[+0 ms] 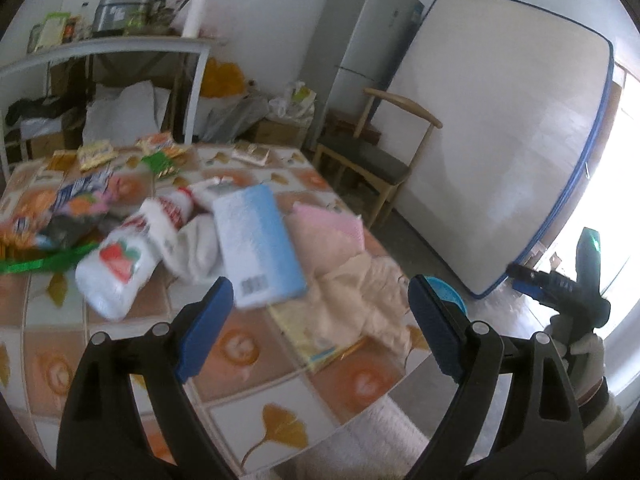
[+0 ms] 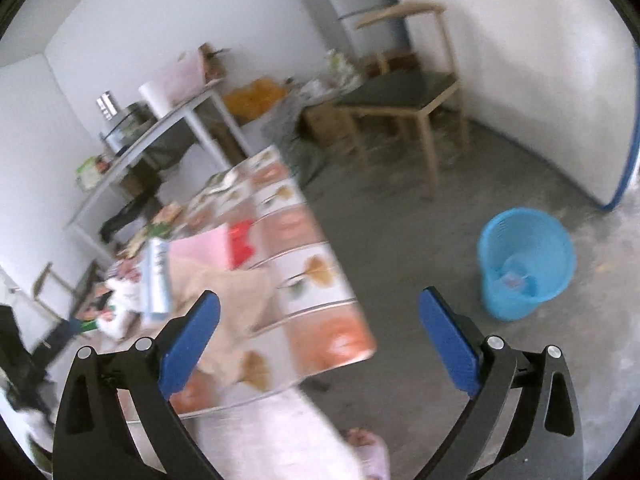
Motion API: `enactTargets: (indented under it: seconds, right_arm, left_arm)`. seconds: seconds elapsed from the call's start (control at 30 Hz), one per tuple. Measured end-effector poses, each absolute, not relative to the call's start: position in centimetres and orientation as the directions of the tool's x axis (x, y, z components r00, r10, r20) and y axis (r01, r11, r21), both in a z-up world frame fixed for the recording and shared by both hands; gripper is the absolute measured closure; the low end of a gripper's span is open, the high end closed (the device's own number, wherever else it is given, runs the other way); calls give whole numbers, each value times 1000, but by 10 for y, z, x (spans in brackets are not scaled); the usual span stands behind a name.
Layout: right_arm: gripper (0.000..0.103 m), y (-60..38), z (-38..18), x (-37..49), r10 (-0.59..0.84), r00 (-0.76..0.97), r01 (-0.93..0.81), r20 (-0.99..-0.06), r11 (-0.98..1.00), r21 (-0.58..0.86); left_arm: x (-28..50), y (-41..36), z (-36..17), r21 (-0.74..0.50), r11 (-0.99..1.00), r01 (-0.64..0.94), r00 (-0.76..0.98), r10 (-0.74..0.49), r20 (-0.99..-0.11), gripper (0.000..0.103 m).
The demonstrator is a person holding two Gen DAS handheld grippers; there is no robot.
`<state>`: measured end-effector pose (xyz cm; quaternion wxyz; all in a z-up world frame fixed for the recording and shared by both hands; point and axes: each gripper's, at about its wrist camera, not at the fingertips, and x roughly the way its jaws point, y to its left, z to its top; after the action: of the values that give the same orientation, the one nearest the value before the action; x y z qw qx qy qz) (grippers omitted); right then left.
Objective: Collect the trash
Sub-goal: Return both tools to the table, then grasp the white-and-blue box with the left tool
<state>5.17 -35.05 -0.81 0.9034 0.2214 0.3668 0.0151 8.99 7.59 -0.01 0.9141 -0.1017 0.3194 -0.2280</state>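
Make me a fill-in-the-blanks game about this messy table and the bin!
1. The plastic bin standing on the floor is coloured ____.
2. Both the left gripper and the right gripper have their jaws ____.
3. The white bag on the table shows a red ____.

Missing words: blue; open; strawberry

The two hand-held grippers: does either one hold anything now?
Nothing is held. The left hand-held gripper and the right hand-held gripper both stand open and empty.
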Motion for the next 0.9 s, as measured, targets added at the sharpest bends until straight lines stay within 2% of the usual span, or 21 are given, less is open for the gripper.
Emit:
enactTargets:
  seconds: [0.13, 0.3, 0.4, 0.6, 0.9]
  right_arm:
    - [7, -314, -14, 67, 283, 686, 78, -670, 887, 455]
    - [7, -278, -23, 89, 327, 638, 53, -698, 885, 463]
    - [7, -264, -25, 95, 350, 624, 39, -699, 879, 475]
    - [7, -254, -23, 102, 338, 621, 44, -707, 886, 462]
    - [7, -258, -31, 104, 338, 603, 61, -723, 884, 464]
  left_arm:
    - [80, 84, -15, -349, 877, 330, 689, -477, -546, 18]
    - [83, 93, -26, -380, 878, 292, 692, -468, -550, 17]
    - [105, 94, -30, -407, 879, 249, 681, -458, -572, 14]
    - [155, 80, -39, -427, 886, 182, 646, -435, -628, 13]
    - [215, 62, -62, -390, 919, 56, 589, -346, -730, 13]
